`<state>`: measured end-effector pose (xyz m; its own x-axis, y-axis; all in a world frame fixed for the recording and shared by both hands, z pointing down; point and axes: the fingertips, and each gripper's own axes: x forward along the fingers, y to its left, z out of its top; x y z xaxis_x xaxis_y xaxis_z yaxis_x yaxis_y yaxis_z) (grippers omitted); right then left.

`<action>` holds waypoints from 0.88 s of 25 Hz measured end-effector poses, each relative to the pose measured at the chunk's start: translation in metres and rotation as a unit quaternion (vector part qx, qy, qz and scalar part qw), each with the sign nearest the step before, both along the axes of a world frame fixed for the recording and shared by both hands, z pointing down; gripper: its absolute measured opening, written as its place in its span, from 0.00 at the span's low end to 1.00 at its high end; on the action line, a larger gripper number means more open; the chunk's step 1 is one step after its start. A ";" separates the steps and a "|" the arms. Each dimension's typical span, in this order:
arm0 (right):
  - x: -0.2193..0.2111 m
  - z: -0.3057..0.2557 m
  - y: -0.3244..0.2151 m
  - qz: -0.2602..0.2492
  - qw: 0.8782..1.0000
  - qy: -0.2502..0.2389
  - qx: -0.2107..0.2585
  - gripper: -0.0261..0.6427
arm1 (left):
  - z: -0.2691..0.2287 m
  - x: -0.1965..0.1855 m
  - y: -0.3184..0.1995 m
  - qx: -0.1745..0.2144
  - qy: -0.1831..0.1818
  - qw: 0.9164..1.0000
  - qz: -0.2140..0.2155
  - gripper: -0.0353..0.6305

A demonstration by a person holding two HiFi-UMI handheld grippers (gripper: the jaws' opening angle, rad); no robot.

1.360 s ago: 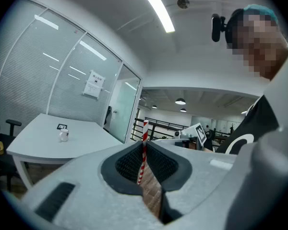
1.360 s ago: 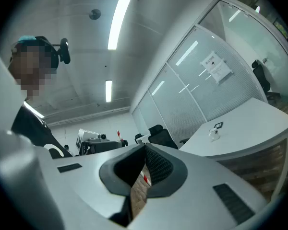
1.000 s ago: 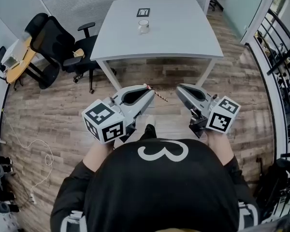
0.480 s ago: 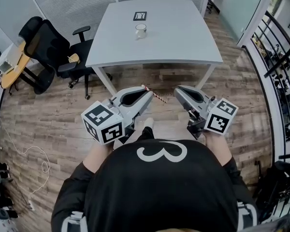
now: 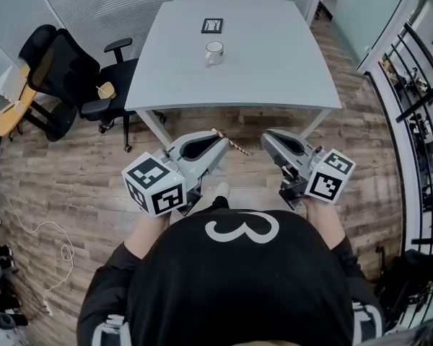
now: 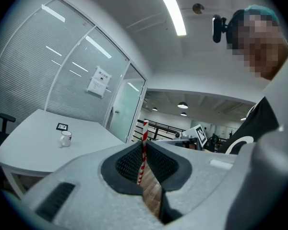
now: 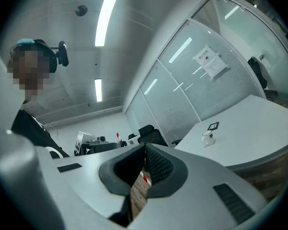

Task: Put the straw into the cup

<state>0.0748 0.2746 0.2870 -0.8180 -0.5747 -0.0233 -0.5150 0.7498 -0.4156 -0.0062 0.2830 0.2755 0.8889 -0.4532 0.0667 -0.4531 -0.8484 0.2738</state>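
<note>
The person (image 5: 242, 280) holds both grippers level and side by side over the wooden floor (image 5: 72, 164), short of the counter's (image 5: 274, 71) near edge. The left gripper (image 5: 218, 140) is clamped on the red-and-white straw (image 5: 236, 145). The straw's long axis lies crosswise, its free end pointing toward the right gripper (image 5: 268, 137), whose jaws are pressed together. Toward the counter's far edge the cup (image 5: 214, 52) stands upright, mouth up, well apart from the straw, with a marker card (image 5: 212, 26) just beyond.

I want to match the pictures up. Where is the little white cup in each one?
Head view: the small white handled cup, top centre, on the grey table.
Left gripper view: left, below middle.
Right gripper view: right, below middle.
Shared landmark: the black-framed square marker card behind the cup.
</note>
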 end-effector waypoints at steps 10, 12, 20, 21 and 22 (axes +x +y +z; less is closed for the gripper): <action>-0.005 0.005 -0.099 0.015 0.999 0.004 -0.031 0.06 | 0.000 -0.004 -0.104 -0.026 -0.002 1.000 0.015 0.11; -0.006 0.006 -0.118 0.017 0.999 0.007 -0.034 0.06 | -0.001 -0.005 -0.124 -0.027 -0.002 0.999 0.017 0.11; -0.010 0.005 -0.185 0.028 0.999 0.003 -0.041 0.06 | -0.002 -0.006 -0.193 -0.029 -0.007 0.999 0.032 0.11; -0.010 0.007 -0.191 0.029 0.999 0.003 -0.043 0.06 | -0.001 -0.006 -0.201 -0.029 -0.007 0.999 0.033 0.11; -0.011 0.009 -0.198 0.030 0.999 0.002 -0.044 0.06 | 0.000 -0.007 -0.208 -0.029 -0.008 0.999 0.034 0.11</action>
<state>0.0636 0.0765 0.2956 -0.7825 -0.6218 0.0331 -0.5592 0.6783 -0.4766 -0.0134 0.0754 0.2751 0.9161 -0.3868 0.1059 -0.3998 -0.8603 0.3165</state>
